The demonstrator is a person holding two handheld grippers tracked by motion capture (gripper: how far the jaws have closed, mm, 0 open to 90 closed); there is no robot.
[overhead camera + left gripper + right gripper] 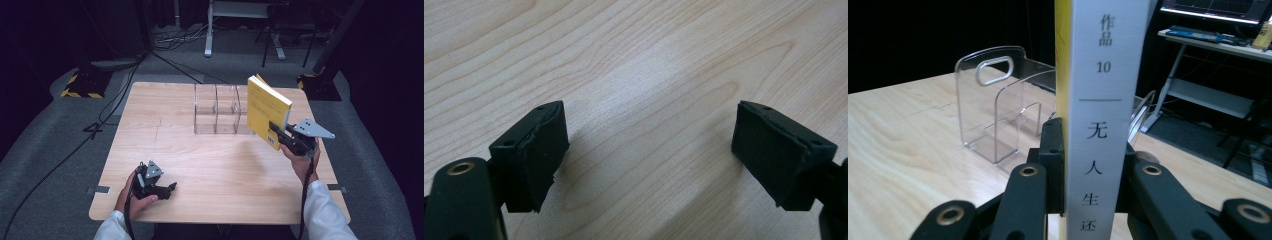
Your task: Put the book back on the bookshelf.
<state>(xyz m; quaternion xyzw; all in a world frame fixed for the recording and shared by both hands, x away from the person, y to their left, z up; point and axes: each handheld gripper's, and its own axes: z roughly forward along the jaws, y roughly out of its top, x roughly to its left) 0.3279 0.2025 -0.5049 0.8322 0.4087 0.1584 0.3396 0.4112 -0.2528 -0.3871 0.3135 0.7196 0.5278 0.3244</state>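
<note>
We've got the yellow book [266,111] clamped upright in the right gripper [281,134], jaws tight on its lower spine, just right of the clear rack [218,116]. Gripped that low, it could pivot, clip a divider, and shove the rack. Left gripper [170,189] idles on the worktop [165,105], jaws apart.

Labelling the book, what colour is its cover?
Yellow cover on the book, clearest in the high view.

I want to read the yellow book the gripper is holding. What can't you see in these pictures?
- Yellow book, high view: cover print too small to read.
- Book's white spine, right gripper view: top and bottom cut off by the picture's edges; the jaws clamp its lower part.
- Clear plastic book rack, high view: right end hidden behind the book.
</note>
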